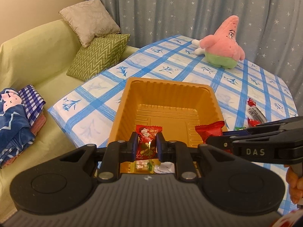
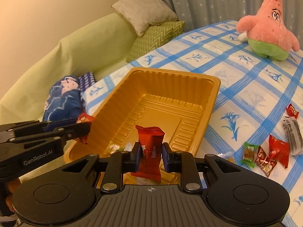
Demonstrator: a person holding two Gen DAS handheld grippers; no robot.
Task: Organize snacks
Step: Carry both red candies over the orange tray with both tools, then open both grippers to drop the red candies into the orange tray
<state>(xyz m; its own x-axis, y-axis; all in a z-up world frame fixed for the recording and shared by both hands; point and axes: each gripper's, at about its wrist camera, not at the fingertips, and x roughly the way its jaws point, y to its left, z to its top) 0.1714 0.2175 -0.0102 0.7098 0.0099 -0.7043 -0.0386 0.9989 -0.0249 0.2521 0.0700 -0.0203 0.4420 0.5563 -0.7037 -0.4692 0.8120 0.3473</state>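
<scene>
From the left wrist camera: a table under a blue-and-white checked cloth with flower prints (image 1: pixel 170 64), a pale green covered sofa (image 1: pixel 37 56) beside it, two cushions propped against the sofa back and a grey star-printed curtain (image 1: pixel 170 9) behind. A pink star-shaped plush toy in green shorts (image 1: pixel 221 45) sits at the far side of the table. In the middle, a gold ribbed plastic tray (image 1: pixel 166 98). The left gripper (image 1: pixel 146 145) is clamped on a red printed candy wrapper (image 1: pixel 146 141), held upright over the tray's near end. Below it, small wrapped sweets lie on the tray floor. The right gripper (image 1: pixel 217 138) comes in from the right, pinching a plain red snack packet (image 1: pixel 209 132) at the tray's right rim.

Now the right wrist camera: same cloth, same sofa, folded blue fabric on the seat. The right gripper is squeezed tight on that red packet, hanging above the tray's near end. The left gripper reaches in at the tray's left rim with its candy. Loose on the cloth to the right: a green-wrapped sweet (image 2: pixel 249 154), red packets (image 2: pixel 278 150) and a dark striped stick pack (image 2: pixel 291 132).
</scene>
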